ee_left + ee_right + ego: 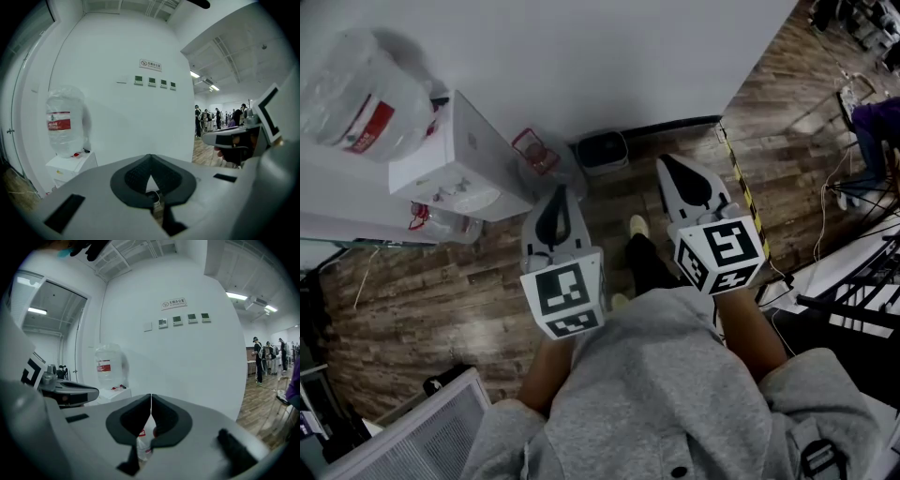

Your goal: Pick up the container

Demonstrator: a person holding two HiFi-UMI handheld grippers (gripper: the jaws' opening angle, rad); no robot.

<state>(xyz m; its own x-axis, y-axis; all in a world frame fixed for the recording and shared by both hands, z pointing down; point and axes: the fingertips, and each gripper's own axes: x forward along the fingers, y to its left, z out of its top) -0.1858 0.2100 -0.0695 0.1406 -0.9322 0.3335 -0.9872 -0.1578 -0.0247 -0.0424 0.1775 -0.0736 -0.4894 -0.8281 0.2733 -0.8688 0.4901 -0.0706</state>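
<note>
Standing well short of the target, so the pickup hadn't really started imo. Left hand-held gripper (555,197) and right hand-held gripper (673,169) were both pinched shut with nothing in them, side by side at chest height. The container was probably the clear jug (546,152) on the floor (441,300), far left, just beside the dispenser (459,155). Next move would need open jaws and a reach down. Its neck was hard to make out behind the left one, and the task could've meant the bottle (356,94) up top.

The wood floor (422,300) carries a dispenser (464,159) and container (542,155).
</note>
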